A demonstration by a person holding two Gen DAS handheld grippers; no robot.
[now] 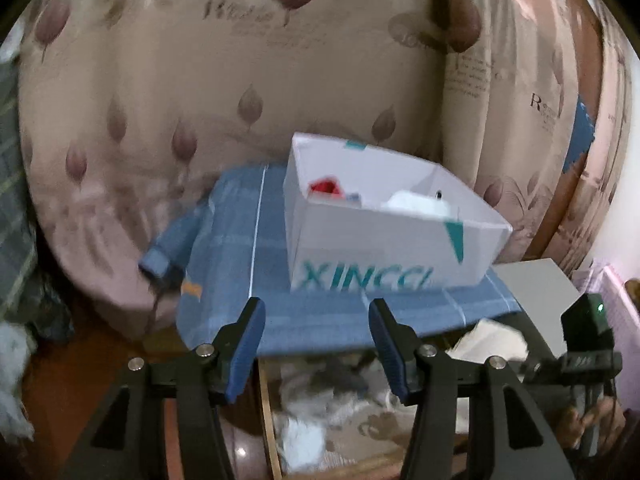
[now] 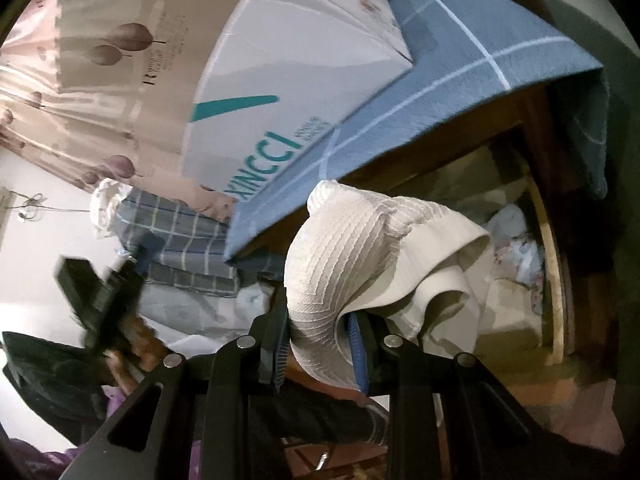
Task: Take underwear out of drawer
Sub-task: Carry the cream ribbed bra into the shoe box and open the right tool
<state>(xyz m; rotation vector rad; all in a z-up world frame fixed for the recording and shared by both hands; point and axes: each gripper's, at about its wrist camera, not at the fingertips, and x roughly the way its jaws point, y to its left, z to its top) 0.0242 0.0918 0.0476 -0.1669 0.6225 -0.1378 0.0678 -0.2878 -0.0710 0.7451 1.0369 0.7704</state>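
The cream-white ribbed cotton underwear (image 2: pixel 352 256) is pinched between the blue pads of the right claw (image 2: pixel 320 354), whose jaws are nearly closed with folds of the fabric between them. The garment stands bunched above the claw, one hemmed leg opening curling out to its right. It looks raised above the open wooden drawer (image 2: pixel 554 264), whose pale rim and jumble of light, partly floral clothes lie behind and beside it; whether any trailing edge touches the pile cannot be told.

So the main part of the task seems done or nearly so: one piece is gripped and appears lifted free of the heap. What is left, by my judgement, is carrying it fully clear of the drawer and setting it down somewhere.

The left claw (image 1: pixel 317 346) is wide open and holds nothing, hovering over the drawer's front, with more crumpled white laundry (image 1: pixel 320 400) visible below between its pads.

Above the drawer, a blue checked cloth (image 1: pixel 256 240) covers the desk top, and on it stands an open white cardboard box with teal lettering (image 1: pixel 384 248). A beige leaf-patterned curtain (image 1: pixel 160 80) hangs behind.
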